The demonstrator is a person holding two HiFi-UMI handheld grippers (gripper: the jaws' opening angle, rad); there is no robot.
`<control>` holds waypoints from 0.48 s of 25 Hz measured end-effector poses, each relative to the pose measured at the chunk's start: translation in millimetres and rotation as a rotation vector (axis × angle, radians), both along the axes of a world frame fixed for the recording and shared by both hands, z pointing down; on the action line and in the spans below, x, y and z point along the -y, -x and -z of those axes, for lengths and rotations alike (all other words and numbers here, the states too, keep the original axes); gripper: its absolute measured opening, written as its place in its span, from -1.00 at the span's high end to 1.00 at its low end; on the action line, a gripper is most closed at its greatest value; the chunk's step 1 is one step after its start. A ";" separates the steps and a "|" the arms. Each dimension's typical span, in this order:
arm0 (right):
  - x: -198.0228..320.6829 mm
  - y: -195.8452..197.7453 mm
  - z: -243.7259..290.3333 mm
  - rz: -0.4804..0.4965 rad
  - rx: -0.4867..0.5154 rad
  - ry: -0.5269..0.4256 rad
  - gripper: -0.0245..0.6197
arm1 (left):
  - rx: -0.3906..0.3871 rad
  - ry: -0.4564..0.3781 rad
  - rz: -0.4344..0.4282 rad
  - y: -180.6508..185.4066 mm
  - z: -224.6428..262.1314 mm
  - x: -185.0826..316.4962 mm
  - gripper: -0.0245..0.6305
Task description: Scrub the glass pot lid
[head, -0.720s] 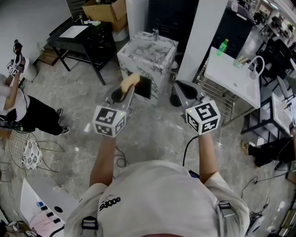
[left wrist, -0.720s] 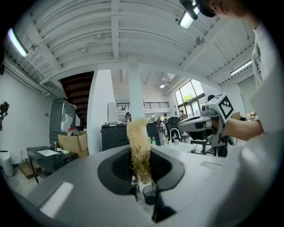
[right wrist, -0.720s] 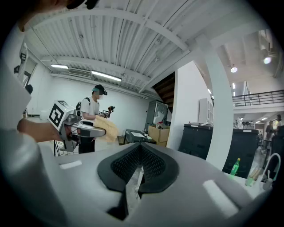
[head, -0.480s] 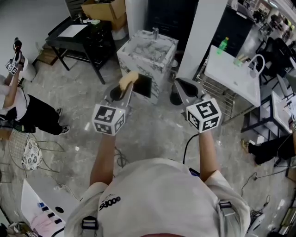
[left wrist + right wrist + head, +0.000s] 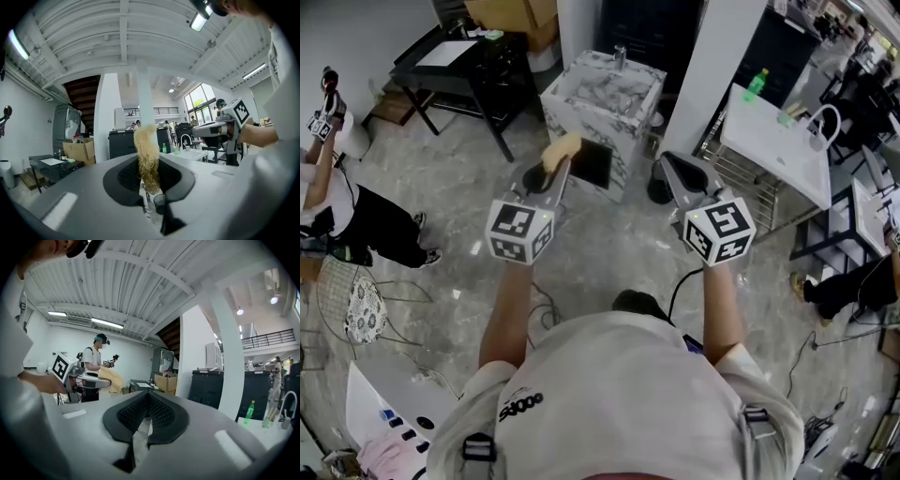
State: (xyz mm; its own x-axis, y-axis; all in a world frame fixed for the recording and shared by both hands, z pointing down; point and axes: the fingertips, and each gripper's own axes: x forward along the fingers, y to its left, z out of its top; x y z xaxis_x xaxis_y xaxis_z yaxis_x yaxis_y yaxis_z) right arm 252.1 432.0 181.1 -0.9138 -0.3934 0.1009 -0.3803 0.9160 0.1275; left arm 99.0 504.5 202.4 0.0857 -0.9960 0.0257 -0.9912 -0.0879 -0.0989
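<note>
The glass pot lid shows in none of the views, neither ahead of the person nor between either pair of jaws, so by my judgement the scrubbing has not begun and the lid has yet to be reached. What is ready is the tool: a pale yellow scrubber (image 5: 147, 157), a loose, frizzy tangle of fibres that looks soft and springy. It stands up out of the left gripper (image 5: 553, 175), whose jaws are drawn in narrowly on its lower end. The right gripper (image 5: 146, 409) carries nothing; its ribbed black pads meet at the tips, leaving no room for anything between. Both grippers are smooth grey shells with a white marker cube at the rear, held out side by side and apart over a glossy, grey-veined floor (image 5: 609, 267). Ahead stands a square-edged, marble-patterned sink block (image 5: 600, 98). To its left is a black table (image 5: 469, 75), and to its right a white table (image 5: 778, 155) bearing a green bottle (image 5: 755, 90) — no lid on any of them that I can make out.
</note>
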 end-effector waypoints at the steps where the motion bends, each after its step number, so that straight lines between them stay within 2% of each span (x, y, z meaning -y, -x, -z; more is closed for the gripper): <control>1: -0.3 1.2 -1.8 -0.004 -0.001 0.004 0.91 | 0.000 0.002 -0.003 1.7 -0.9 0.4 0.78; 7: 14.8 6.4 -6.2 -0.018 0.000 0.009 0.91 | 0.003 0.017 -0.008 10.2 -8.0 14.9 0.77; 12: 47.4 24.8 -16.3 -0.002 -0.005 0.015 0.91 | 0.000 0.023 0.012 25.8 -17.4 44.8 0.77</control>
State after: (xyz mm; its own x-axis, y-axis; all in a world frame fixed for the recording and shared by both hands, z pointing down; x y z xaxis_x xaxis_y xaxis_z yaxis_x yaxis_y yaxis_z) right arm 227.2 384.5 197.4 -0.9126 -0.3935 0.1111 -0.3814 0.9171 0.1155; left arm 73.2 459.8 219.8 0.0733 -0.9961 0.0487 -0.9923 -0.0777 -0.0965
